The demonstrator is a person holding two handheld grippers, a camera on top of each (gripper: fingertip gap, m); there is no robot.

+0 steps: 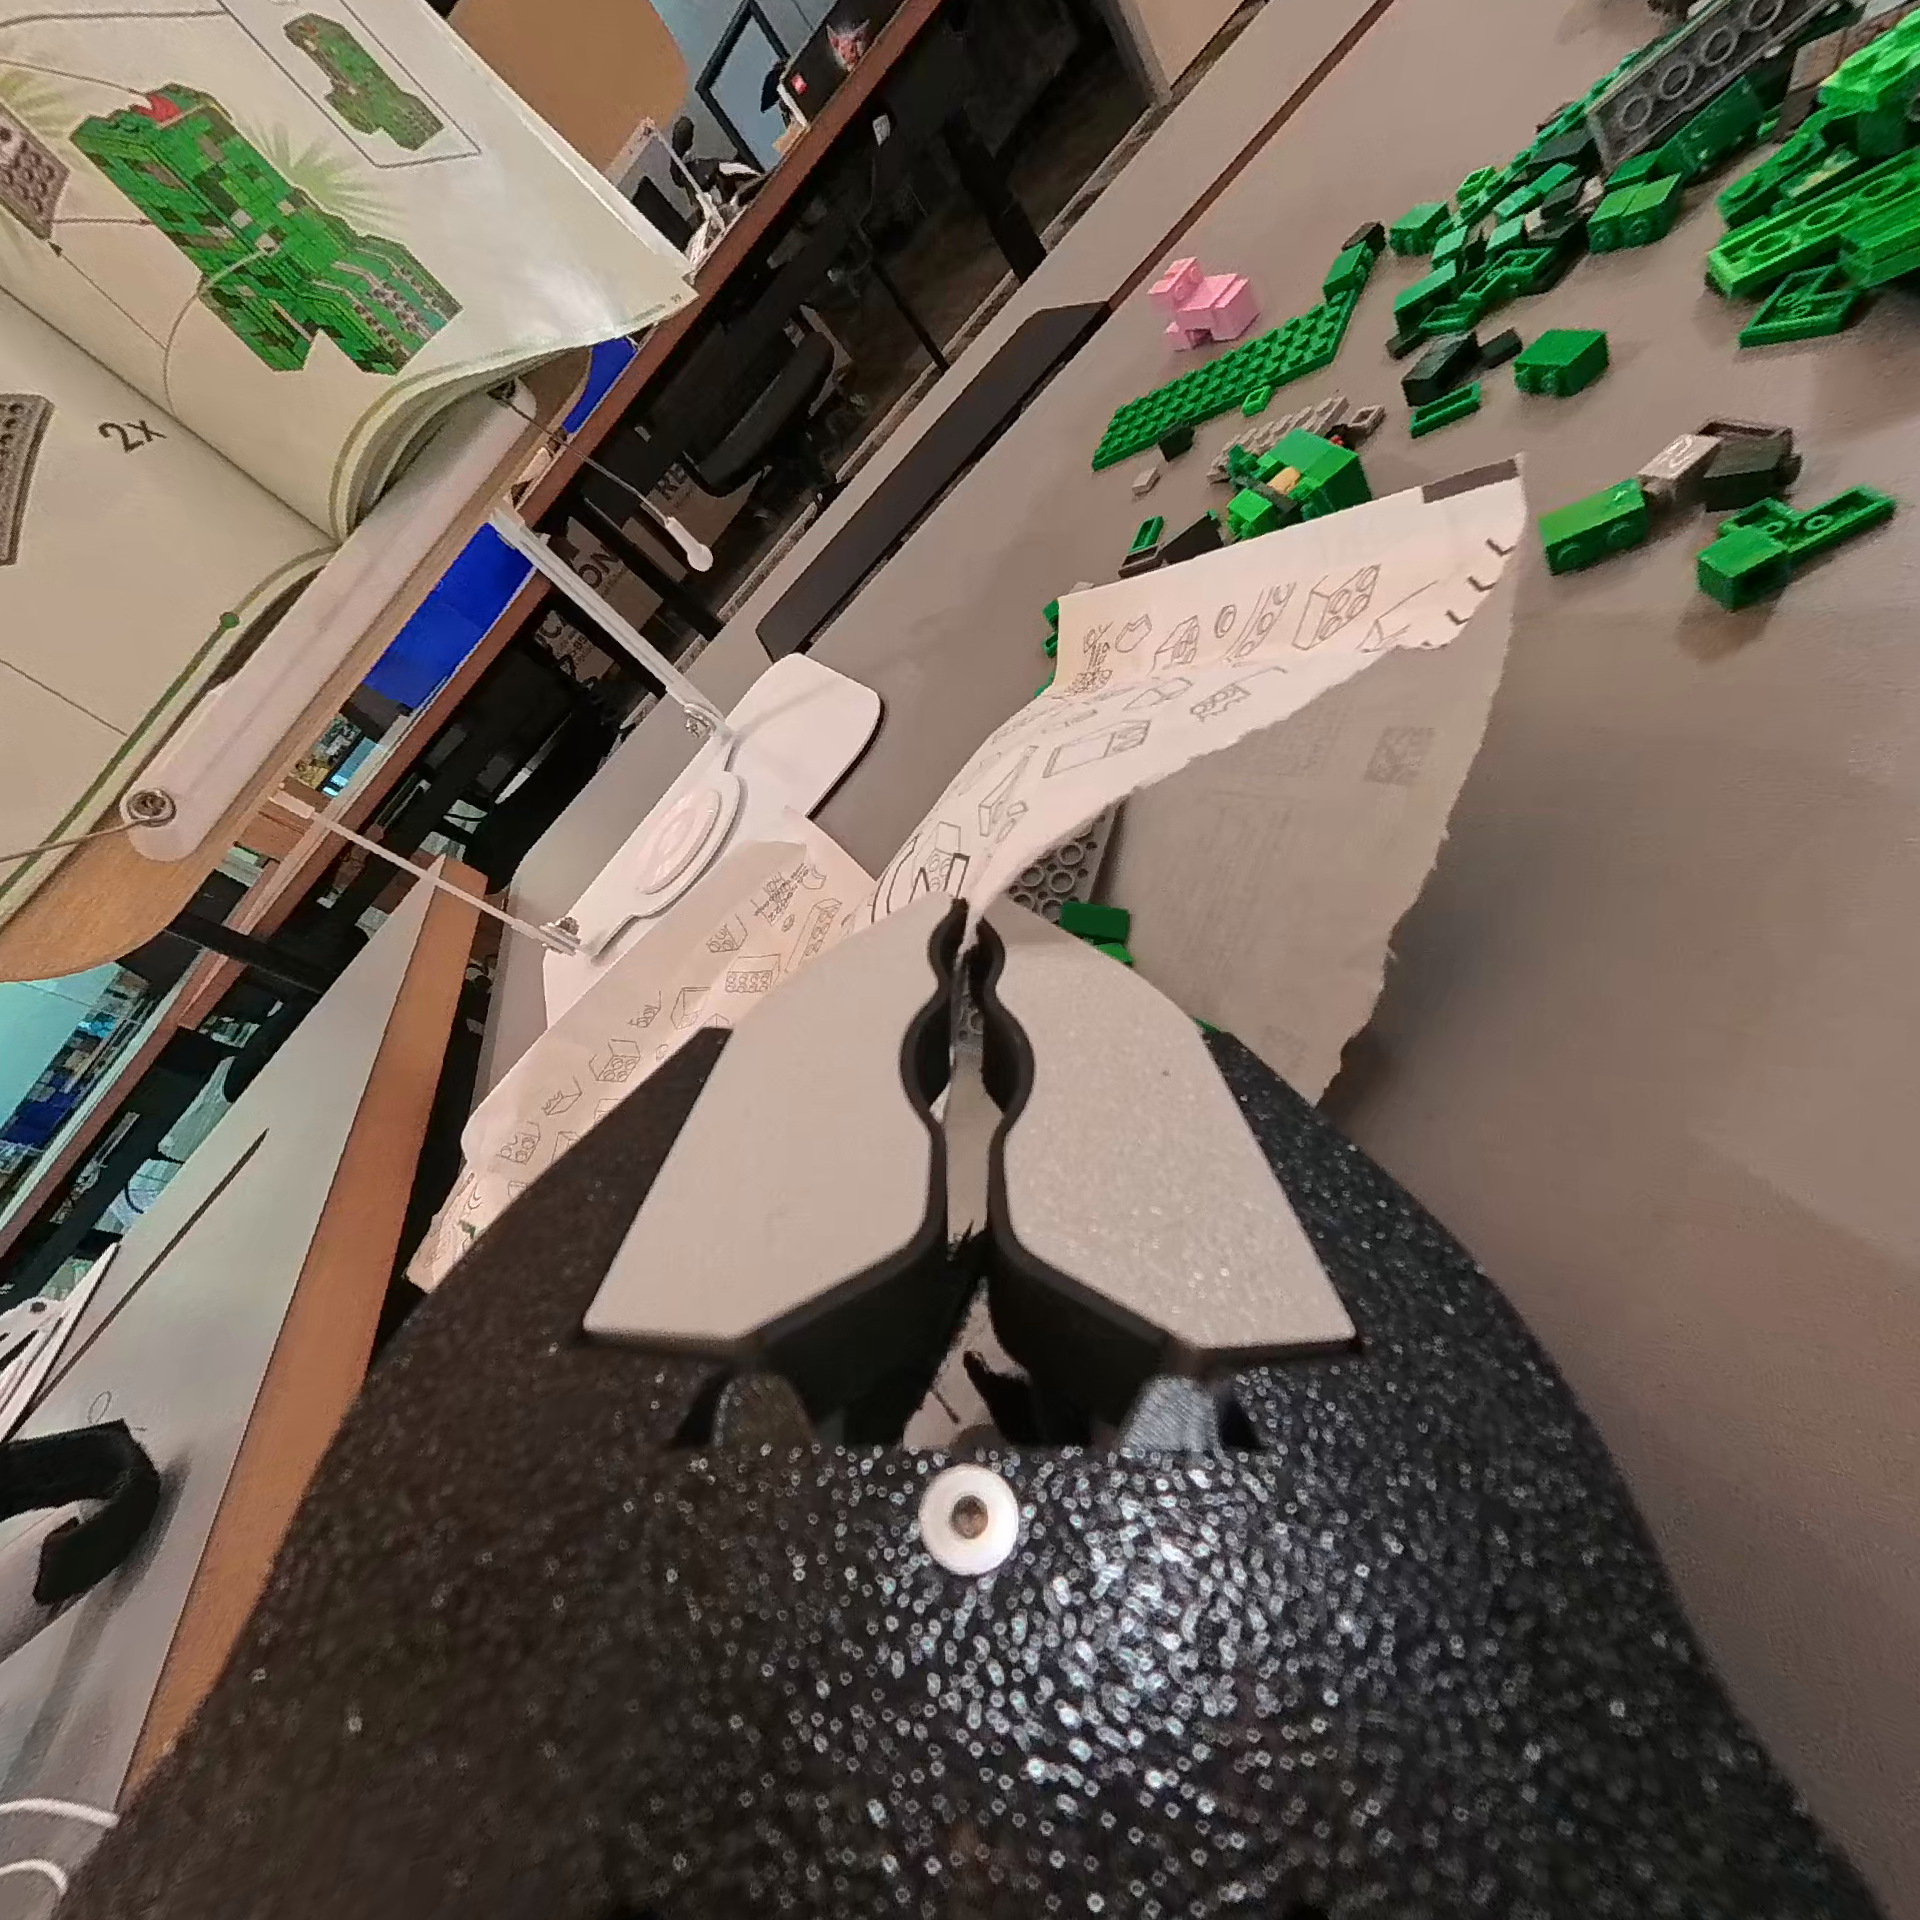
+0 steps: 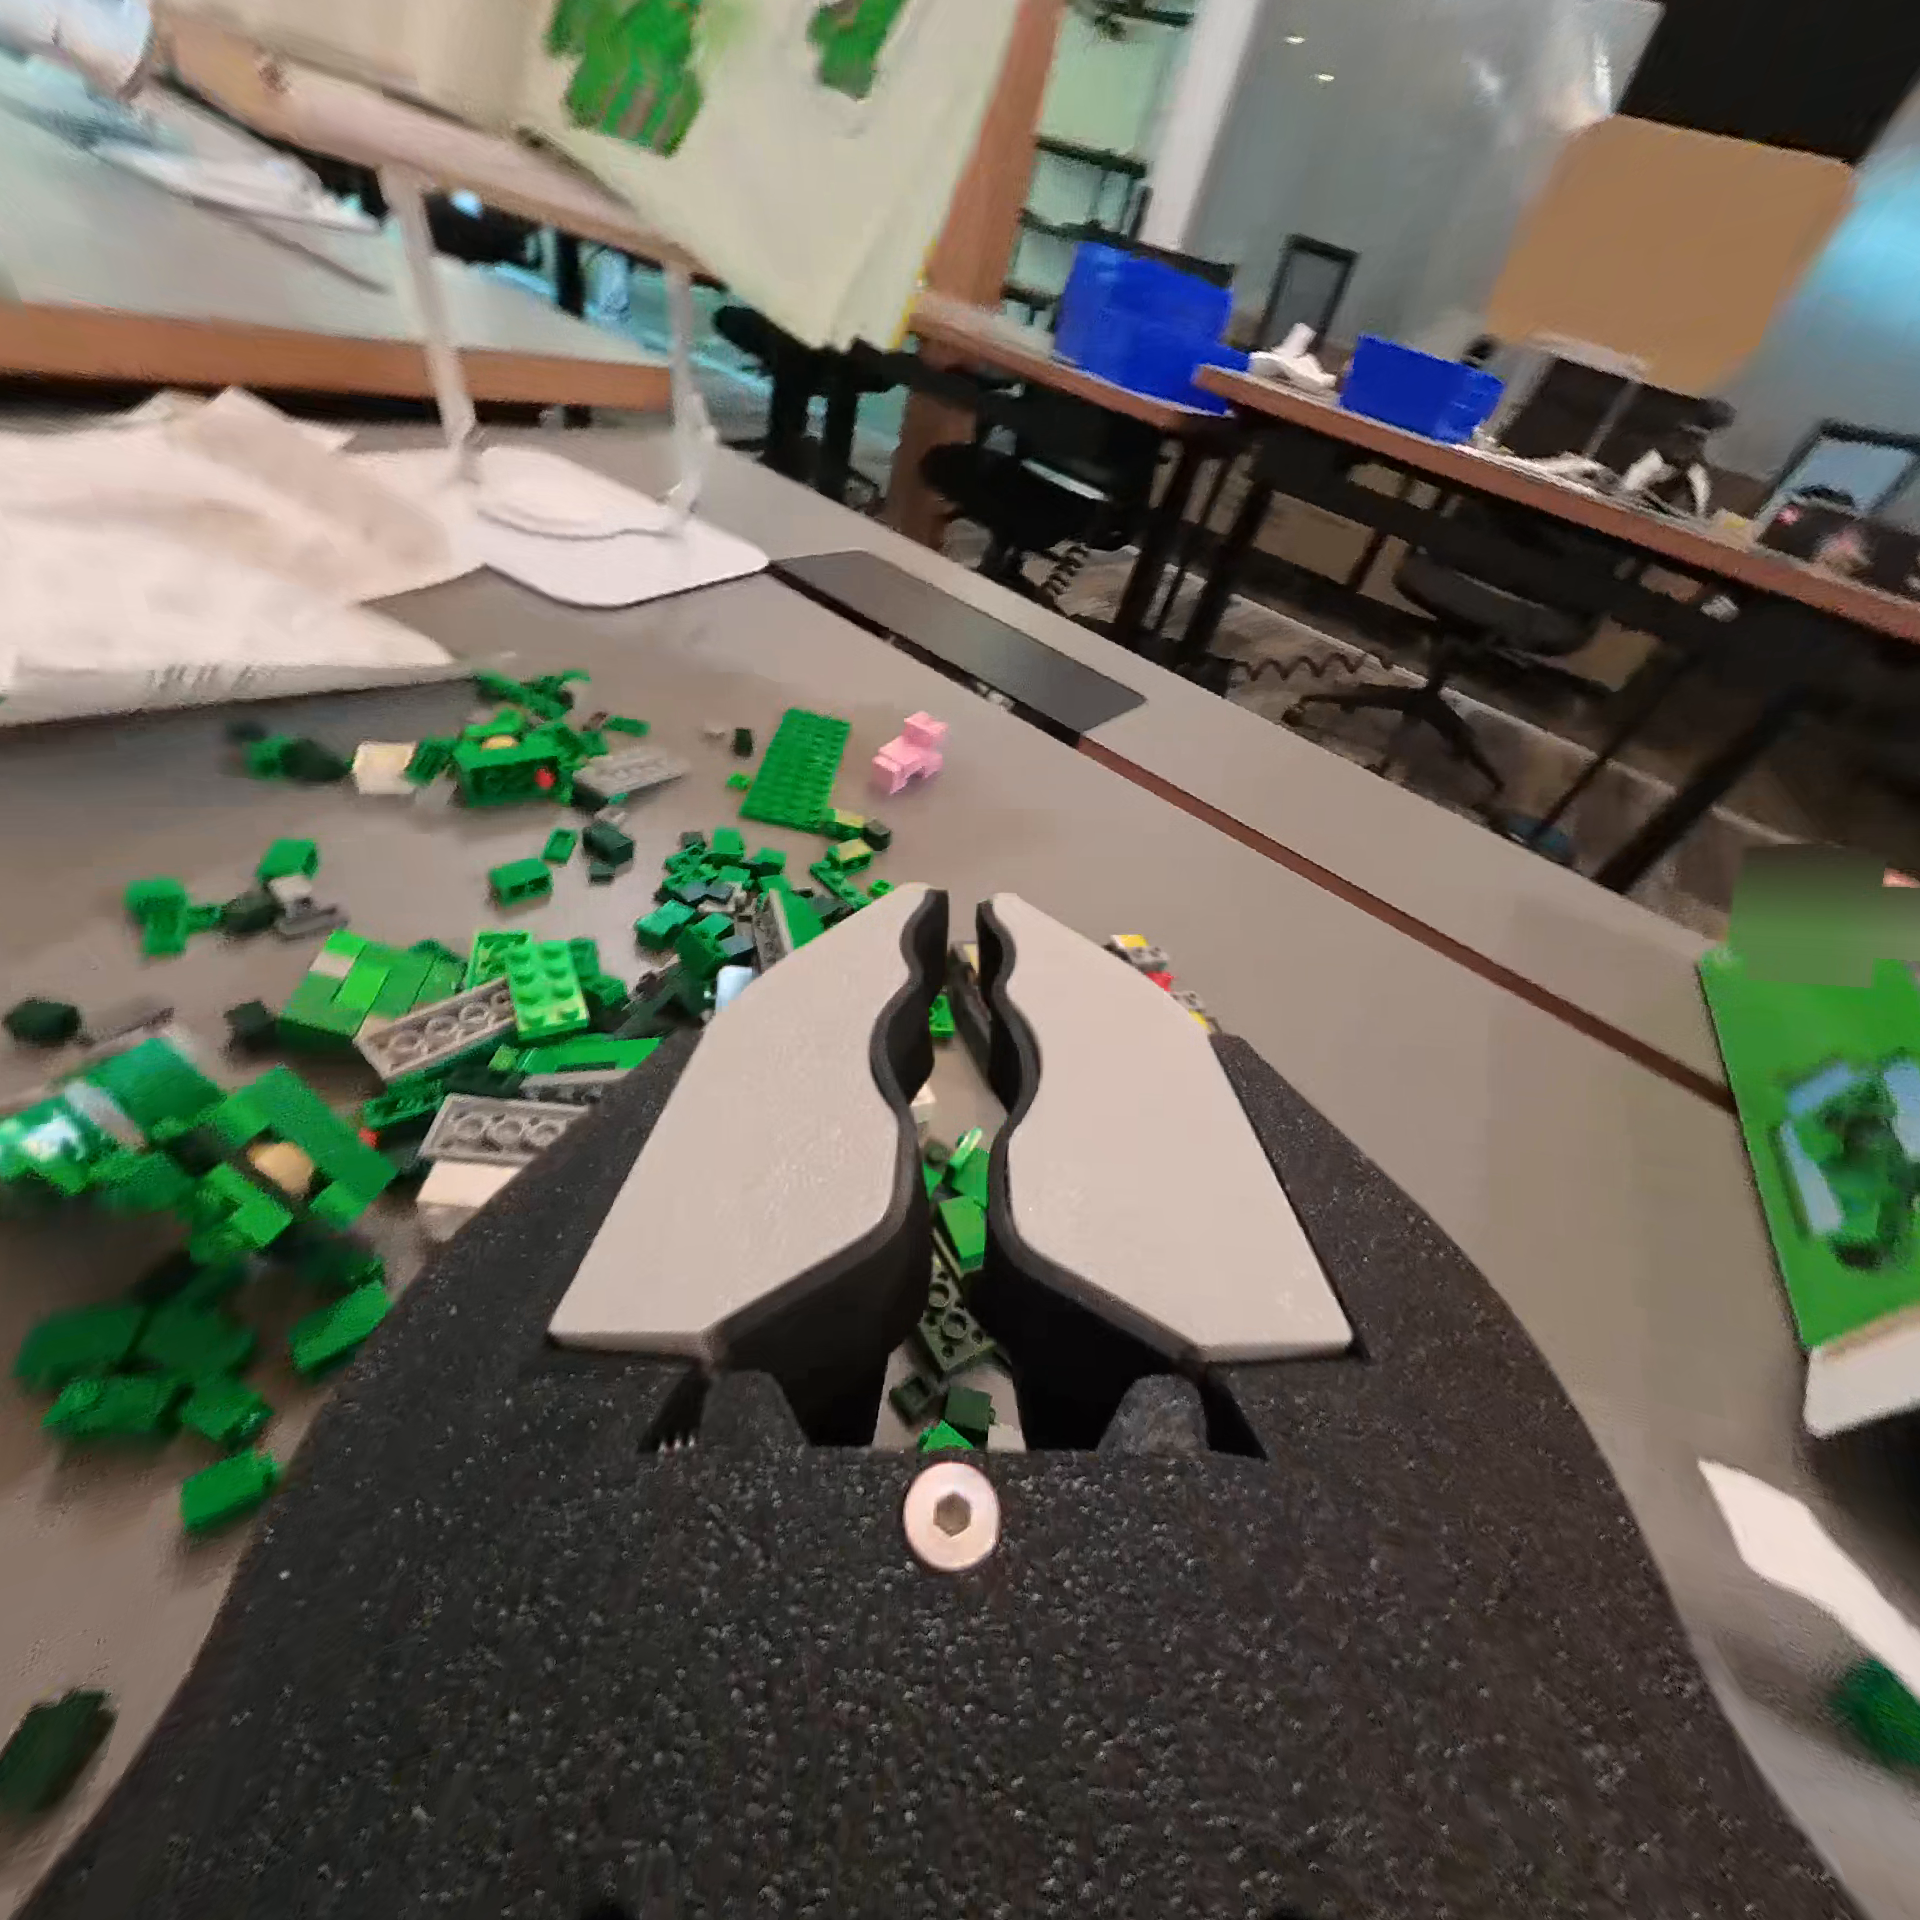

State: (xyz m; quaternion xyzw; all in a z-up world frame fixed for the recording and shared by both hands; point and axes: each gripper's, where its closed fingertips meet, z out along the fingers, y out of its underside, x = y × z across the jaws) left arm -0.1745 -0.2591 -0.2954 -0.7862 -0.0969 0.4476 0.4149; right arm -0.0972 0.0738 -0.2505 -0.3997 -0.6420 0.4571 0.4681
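Observation:
My left gripper [image 1: 964, 925] is shut on the edge of a torn white paper bag [image 1: 1195, 686] printed with brick drawings. It holds the bag lifted off the grey table [image 1: 1610, 1039]. My right gripper [image 2: 961, 914] is empty, its jaws a narrow gap apart, and hovers low over a scattered pile of green and grey toy bricks [image 2: 540, 987]. Small dark green bricks [image 2: 956, 1247] show on the table between its fingers. The same pile [image 1: 1538, 239] lies at the far right in the left wrist view.
An open instruction booklet [image 1: 208, 260] rests on a white stand [image 1: 727, 790] at the left. A pink brick figure [image 2: 912, 753] and a green plate [image 2: 800, 769] lie beyond the pile. A green booklet [image 2: 1829, 1143] lies at the right. A black panel [image 2: 956, 639] is set in the table. The left gripper's tips are roughly 35 cm from the right gripper's.

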